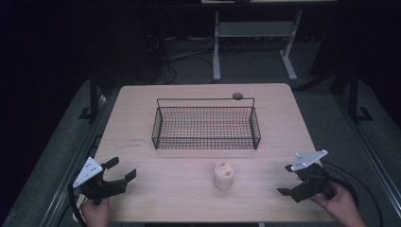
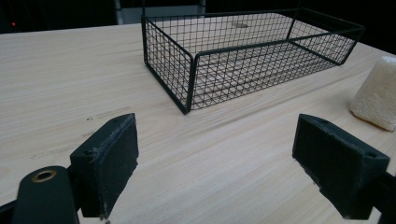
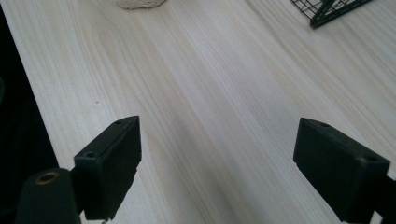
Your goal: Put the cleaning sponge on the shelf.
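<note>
- While both grippers rest near the front corners of the wooden table (image 1: 142, 123), the loofah piece (image 1: 223, 175) stands alone between them, on the bare wood just in front of the wire basket (image 1: 206, 142).
- It is a short, stubby cylinder, pale cream to off-white, standing upright on one flat end.
- Its top face shows a few darker hollows, and its sides look rough and fibrous, like a dried sponge.
- Seen from the left gripper view, the loofah piece (image 2: 375, 94) sits at the right edge, its coarse, woolly side facing the camera, well apart from the jaws.
- Seen from the right gripper view, its lower rim (image 3: 140, 3) pokes in at the top edge, far ahead of the jaws.
- Nothing touches it: it stands apart from the basket and from both grippers.
- The left gripper (image 1: 117, 169), held in a hand at the front left, has its jaws spread wide with only bare tabletop between them.
- The right gripper (image 1: 286, 179), held in a hand at the front right, likewise has its jaws wide apart and holds nothing.
- The black wire basket (image 2: 243, 60) is a shallow rectangular mesh tray with a thin handle bar over its far side; a small dark round object (image 1: 237, 96) lies on the table just behind it.
</note>
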